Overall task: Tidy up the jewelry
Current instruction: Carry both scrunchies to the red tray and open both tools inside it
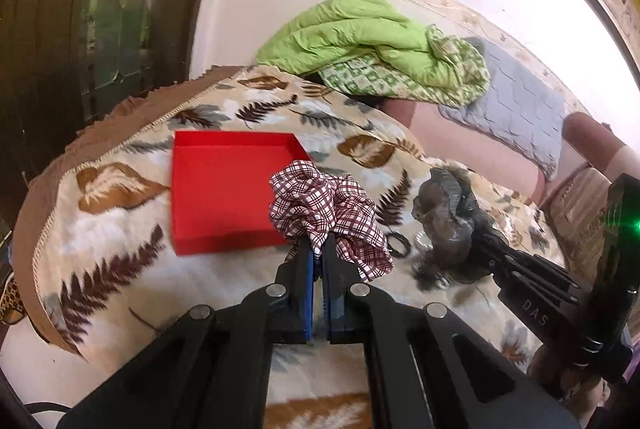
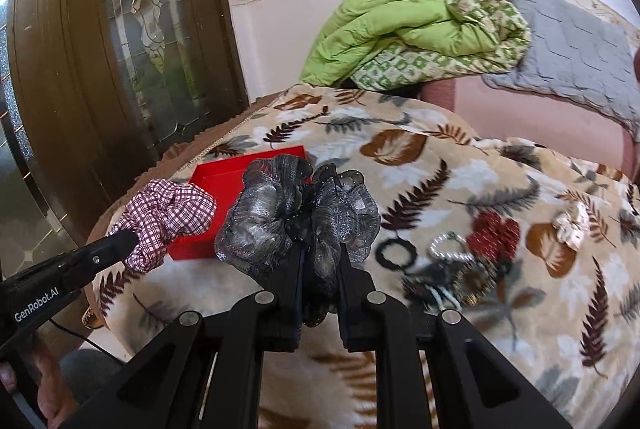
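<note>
Leaf-print blanket (image 2: 460, 189) covers the bed you are working over, and the red box (image 1: 224, 197) lying on it is your landmark.

Nearest to you, your left gripper (image 1: 318, 249) is clamped fully shut on the plaid scrunchie (image 1: 324, 213), which hangs just at the box's near right corner, partly over its open interior. Your right gripper (image 2: 320, 261) is pinched nearly closed on the silver-grey scrunchie (image 2: 292, 225), held just to the right of the box and a little above its rim.

Right of the box, loose on the blanket, lie a black hair tie (image 2: 394, 253), a pearl-beaded ring (image 2: 450, 245), a dark red scrunchie (image 2: 494, 233) and, farthest right, a cream scrunchie (image 2: 574, 225).

Beyond the box, at the head of the bed, a green quilt (image 1: 360, 33) is heaped against the wall, and a wooden door (image 2: 100, 49) stands to the box's left.

You appear to be mid-carry, both pieces bound for the box. Bring the plaid one fully past the near wall before letting go, since soft fabric can drape over the rim. Lower it close to the floor of the box, then release. Keep your two grippers apart, dropping one at a time, so the grey piece does not snag the other's fingers.
</note>
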{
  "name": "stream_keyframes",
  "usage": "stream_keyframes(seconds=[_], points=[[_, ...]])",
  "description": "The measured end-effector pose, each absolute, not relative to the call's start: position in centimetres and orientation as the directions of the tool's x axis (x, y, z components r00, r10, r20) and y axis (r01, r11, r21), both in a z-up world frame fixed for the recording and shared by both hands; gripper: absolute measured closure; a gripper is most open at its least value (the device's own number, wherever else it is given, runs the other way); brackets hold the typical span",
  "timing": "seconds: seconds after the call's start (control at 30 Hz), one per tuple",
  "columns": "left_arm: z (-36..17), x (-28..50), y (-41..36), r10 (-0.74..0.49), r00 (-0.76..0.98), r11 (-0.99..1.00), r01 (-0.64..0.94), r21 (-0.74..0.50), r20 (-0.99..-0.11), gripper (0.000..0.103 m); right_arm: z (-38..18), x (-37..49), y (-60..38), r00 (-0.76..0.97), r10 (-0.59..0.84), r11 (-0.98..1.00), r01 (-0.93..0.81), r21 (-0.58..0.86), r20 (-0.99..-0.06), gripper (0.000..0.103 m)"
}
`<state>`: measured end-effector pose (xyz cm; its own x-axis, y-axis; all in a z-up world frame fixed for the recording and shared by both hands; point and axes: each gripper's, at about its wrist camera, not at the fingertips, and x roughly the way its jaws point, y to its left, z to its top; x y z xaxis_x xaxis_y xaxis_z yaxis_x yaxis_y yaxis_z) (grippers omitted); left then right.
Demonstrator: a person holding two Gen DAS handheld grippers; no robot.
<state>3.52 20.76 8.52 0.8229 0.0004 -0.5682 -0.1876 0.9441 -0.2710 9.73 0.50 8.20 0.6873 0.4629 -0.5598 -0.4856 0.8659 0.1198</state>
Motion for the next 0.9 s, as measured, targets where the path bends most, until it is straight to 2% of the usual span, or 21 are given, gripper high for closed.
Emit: stream_keyframes(seconds=[0.43, 0.77, 0.9], points=[[7.5, 11.2, 27.7, 0.042, 0.794, 0.925, -0.26, -0.277, -0.607, 0.1, 6.7, 17.7, 6.9, 0.625, 0.505, 0.833, -0.534, 0.146, -0.595, 0.088], [2.6, 16.2, 31.9, 0.131, 0.735, 0.919, -0.342, -0.197, -0.666, 0.1, 2.3, 23.8, 11.9, 0.551, 0.527, 0.814, -0.546, 0.198, -0.647, 0.088], [0.3, 17.2, 32.5, 0.111, 0.693, 0.923, -0.338, -0.185, -0.712, 0.1, 0.2, 25.3, 13.0, 0.506, 0.528, 0.807, -0.549, 0.217, -0.682, 0.088]])
